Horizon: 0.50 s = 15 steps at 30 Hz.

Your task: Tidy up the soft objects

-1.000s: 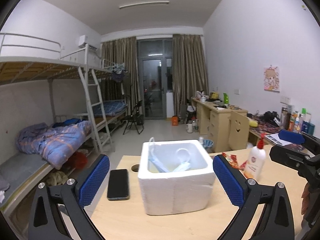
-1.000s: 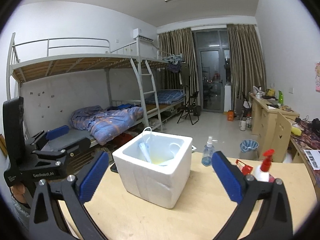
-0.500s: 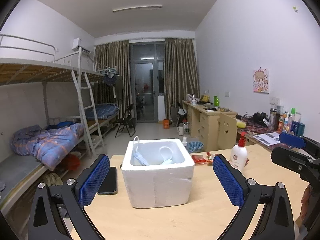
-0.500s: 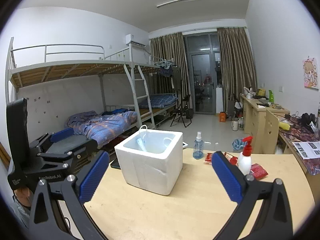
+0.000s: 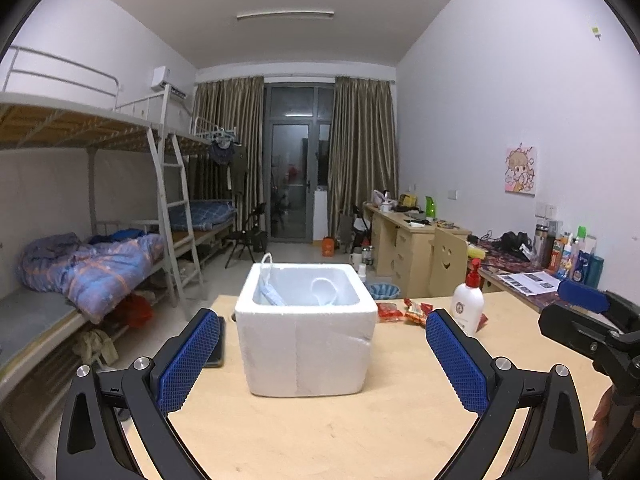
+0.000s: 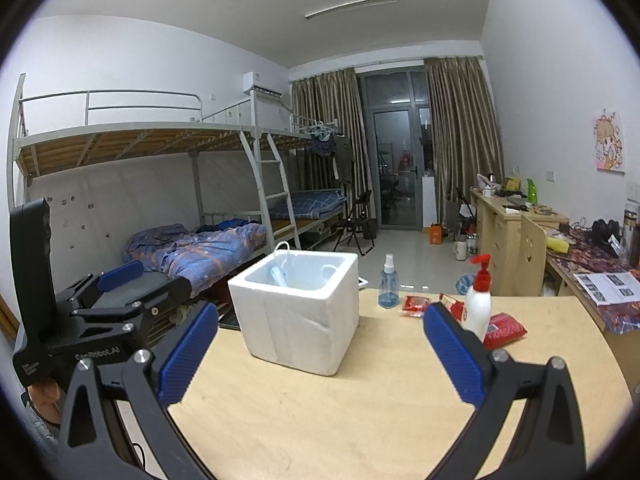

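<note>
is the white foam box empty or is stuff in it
Not empty: the lidless foam box holds pale face masks, one ear loop poking above the rim.

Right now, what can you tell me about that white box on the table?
The box is white and looks like foam, with thick walls and an open top, no lid in sight. It stands upright on the wooden table. Its front wall has faint creases and a small dent. Inside lie pale soft things with white loops; one loop pokes over the back rim. A dark phone lies just beside it. No claw touches it.
</note>
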### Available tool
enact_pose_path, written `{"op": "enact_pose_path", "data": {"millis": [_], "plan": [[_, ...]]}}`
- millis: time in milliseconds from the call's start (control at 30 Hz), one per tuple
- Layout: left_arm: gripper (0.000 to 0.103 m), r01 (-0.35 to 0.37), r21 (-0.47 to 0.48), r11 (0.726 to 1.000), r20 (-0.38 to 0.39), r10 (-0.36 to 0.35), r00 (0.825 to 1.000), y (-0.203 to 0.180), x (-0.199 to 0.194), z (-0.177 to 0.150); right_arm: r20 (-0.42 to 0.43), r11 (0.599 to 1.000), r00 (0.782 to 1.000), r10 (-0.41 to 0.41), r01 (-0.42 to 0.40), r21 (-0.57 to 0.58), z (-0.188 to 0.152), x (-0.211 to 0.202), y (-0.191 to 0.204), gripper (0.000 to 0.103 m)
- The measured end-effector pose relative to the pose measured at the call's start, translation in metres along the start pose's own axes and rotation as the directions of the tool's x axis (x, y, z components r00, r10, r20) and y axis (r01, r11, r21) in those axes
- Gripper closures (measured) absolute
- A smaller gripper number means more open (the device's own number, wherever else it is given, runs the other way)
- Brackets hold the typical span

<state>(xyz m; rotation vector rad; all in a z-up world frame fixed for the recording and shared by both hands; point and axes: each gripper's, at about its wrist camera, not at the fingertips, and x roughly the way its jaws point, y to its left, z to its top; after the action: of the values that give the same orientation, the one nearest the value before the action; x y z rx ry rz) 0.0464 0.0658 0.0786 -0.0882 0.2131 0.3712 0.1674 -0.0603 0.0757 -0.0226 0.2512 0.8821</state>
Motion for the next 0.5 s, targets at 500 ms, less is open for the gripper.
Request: {"op": "enact_pose_path", "data": {"millis": [500], "plan": [[0.0, 0.043, -0.026, 0.999, 0.039, -0.042, 0.998, -0.007, -0.01, -0.044, 0.001, 0.997, 0.997, -0.071, 0.071, -0.02, -0.045, -0.015, 0.003, 0.0]]}}
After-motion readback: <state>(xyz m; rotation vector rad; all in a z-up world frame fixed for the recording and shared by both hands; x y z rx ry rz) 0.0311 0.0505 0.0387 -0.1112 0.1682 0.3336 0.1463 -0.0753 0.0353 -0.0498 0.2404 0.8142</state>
